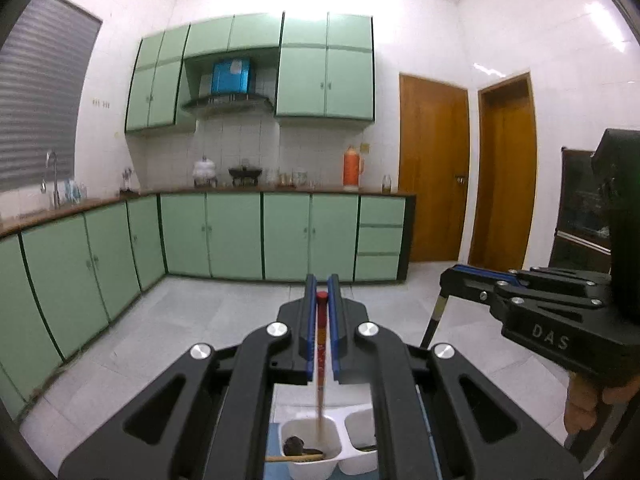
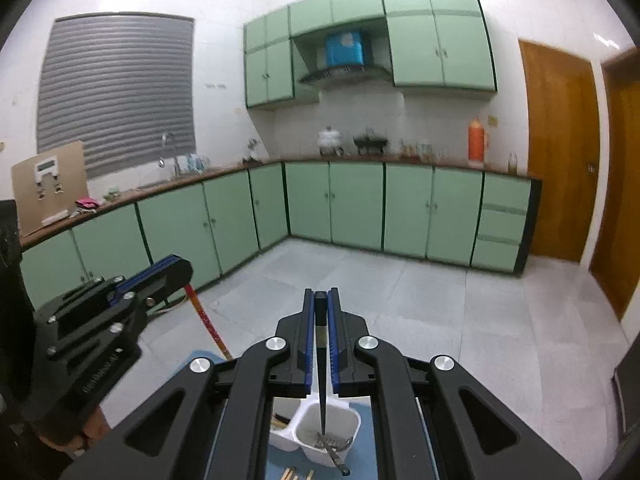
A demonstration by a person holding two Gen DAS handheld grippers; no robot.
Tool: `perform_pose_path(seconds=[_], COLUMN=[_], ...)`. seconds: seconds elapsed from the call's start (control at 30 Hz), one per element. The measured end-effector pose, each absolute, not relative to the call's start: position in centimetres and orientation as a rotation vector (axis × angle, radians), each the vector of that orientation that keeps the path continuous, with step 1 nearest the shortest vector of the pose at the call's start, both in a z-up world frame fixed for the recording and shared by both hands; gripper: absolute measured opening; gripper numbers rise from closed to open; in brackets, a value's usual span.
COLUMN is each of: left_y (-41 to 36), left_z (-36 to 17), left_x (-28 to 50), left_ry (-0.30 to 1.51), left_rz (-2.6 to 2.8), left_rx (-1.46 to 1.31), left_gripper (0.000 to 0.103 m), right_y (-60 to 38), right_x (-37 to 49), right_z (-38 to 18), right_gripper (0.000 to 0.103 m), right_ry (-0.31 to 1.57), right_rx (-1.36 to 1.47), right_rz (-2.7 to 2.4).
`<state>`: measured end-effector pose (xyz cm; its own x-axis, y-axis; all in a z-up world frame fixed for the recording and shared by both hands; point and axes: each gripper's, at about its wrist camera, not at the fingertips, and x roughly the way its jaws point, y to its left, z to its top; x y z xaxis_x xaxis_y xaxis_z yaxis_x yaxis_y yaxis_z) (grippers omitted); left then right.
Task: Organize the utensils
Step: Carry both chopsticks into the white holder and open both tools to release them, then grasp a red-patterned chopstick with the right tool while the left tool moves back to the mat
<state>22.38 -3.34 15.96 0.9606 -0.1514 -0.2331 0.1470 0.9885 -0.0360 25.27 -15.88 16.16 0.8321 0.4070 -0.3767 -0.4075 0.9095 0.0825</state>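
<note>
My left gripper [image 1: 321, 294] is shut on a red-and-brown chopstick [image 1: 321, 344] that hangs down into the left compartment of a white utensil holder [image 1: 308, 468], where a dark spoon [image 1: 294, 446] lies. My right gripper [image 2: 320, 294] is shut on a black chopstick [image 2: 321, 360] whose tip reaches into the right compartment of the holder [image 2: 344, 420], above a metal fork [image 2: 332, 446]. The right gripper shows in the left wrist view [image 1: 452, 276] and the left gripper in the right wrist view [image 2: 176, 268].
The holder stands on a blue mat [image 2: 364, 452] with wooden chopsticks [image 2: 294, 474] lying at its near edge. Green kitchen cabinets [image 1: 240, 232], a grey tiled floor [image 2: 460, 320] and brown doors [image 1: 432, 168] lie beyond.
</note>
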Motion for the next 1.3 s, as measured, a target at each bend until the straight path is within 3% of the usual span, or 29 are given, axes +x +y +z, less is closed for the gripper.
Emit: perform_pose_path(seconds=[0.17,0.2,0.27,0.3,0.4,0.43,0.5,0.6,0.93,1.3], left_y=[-2.8,-2.6,-1.5,-1.0,0.4,0.6,1.0,1.2,1.4,0.9], left_z=[11.7,11.0,10.3,10.2,9.5,9.2,8.1,5.5,-7.1,-10.6], left_x=[24.7,24.5,23.5,22.5,19.6,18.6,15.8,12.4,8.3,6.8], left_ry=[0.347,0.362,0.366,0.356,0.349,0.353,0.362,0.415,0.775,0.861], left_rz=[-0.166,-0.170,-0.168,-0.171,-0.172,-0.166,-0.149,-0.152,-0.143,-0.121], left_rx=[-0.031,-0.045,-0.065,-0.071,-0.082,-0.082,-0.071,-0.051,-0.018,0.020], left_gripper=[0.008,0.011,0.032,0.034,0.043,0.051,0.057,0.066,0.066,0.067], right_y=[-15.7,-15.7,-16.3,-16.8,-18.5,-19.0,-19.7,-20.3,-19.8,-17.2], right_x=[26.2,25.8,24.8,24.1,21.4,20.3,18.0,14.3,9.2,8.2], right_z=[12.0,11.7,11.3,11.1,10.7,10.4,9.6,7.4,-6.9,-11.9], right_gripper=[0.009,0.012,0.018,0.030,0.040,0.042,0.053,0.058,0.055,0.035], right_ry=[0.472,0.473,0.461,0.450,0.416,0.408,0.389,0.371,0.720,0.817], right_rx=[-0.002,-0.008,-0.010,-0.001,0.028,0.038,0.050,0.033,0.134,0.099], right_rz=[0.453,0.452,0.442,0.431,0.392,0.383,0.359,0.325,0.303,0.341])
